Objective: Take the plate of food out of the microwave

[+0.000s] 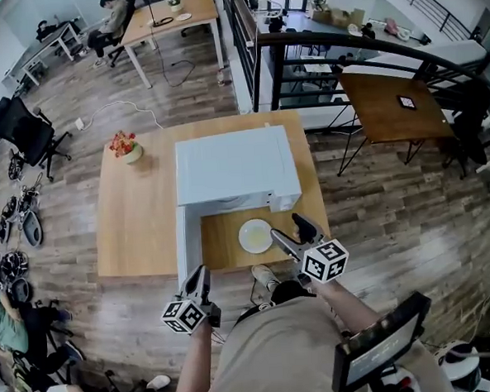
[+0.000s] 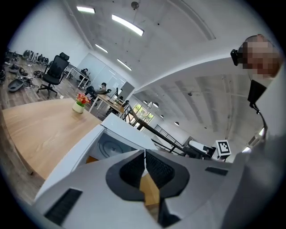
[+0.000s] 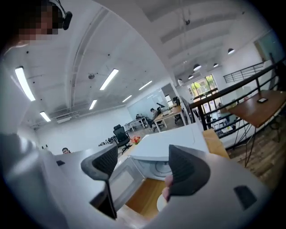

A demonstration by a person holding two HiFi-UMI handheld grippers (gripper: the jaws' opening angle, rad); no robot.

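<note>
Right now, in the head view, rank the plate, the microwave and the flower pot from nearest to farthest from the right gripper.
1. plate: just left of the right gripper, on the table in front of the microwave.
2. microwave: behind the plate, mid-table.
3. flower pot: far-left part of the table.

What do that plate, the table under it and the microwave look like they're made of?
Plate: probably glazed ceramic, pale and smooth, though plastic is possible. Table: wood or wood veneer, light brown matte top. Microwave: white painted metal or plastic casing, smooth flat panels.
</note>
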